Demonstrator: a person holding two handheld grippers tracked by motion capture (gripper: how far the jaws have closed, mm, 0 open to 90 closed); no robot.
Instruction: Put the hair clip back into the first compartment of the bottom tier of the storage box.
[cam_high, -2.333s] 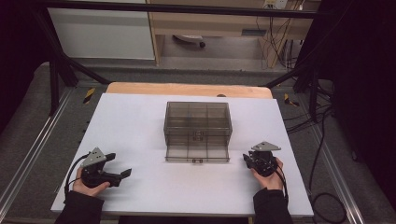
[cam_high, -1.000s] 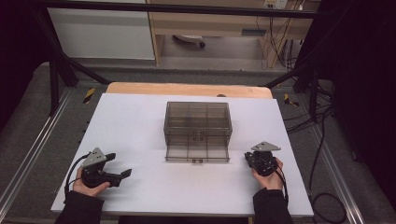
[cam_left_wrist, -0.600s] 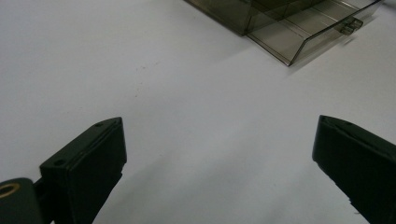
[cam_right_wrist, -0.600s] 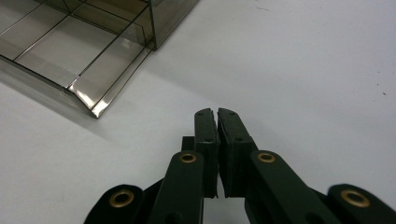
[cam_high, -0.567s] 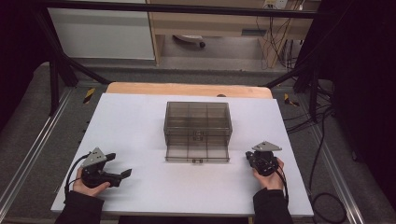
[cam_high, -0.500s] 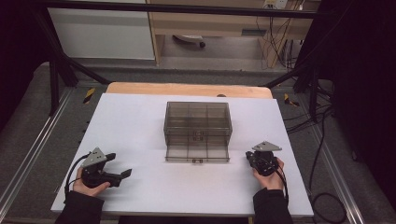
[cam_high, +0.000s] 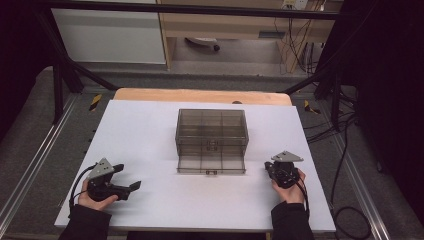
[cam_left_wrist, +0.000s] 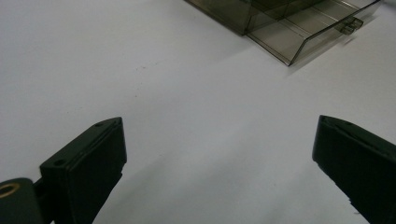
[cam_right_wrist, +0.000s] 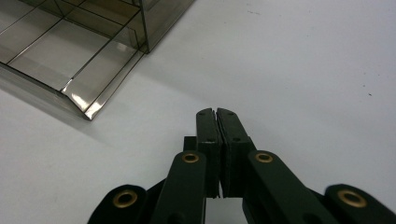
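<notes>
Two grippers flank the drawer box (cam_high: 211, 131): left (cam_high: 131, 186) open-fingered, right (cam_high: 269, 169) closed.

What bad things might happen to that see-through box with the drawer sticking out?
The bottom drawer of the smoky plastic drawer box is pulled out, so a bump from the right gripper, whose jaws are shut beside it, might shove the light box across the table. The left gripper stands wide open; its spread jaws could catch the drawer's edge.

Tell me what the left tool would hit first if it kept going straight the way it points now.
Probably the pulled-out bottom drawer of the smoky clear drawer box. The left tool, jaws open, faces bare white table first, and the drawer lies ahead toward the upper right, so it might only clip its corner.
</notes>
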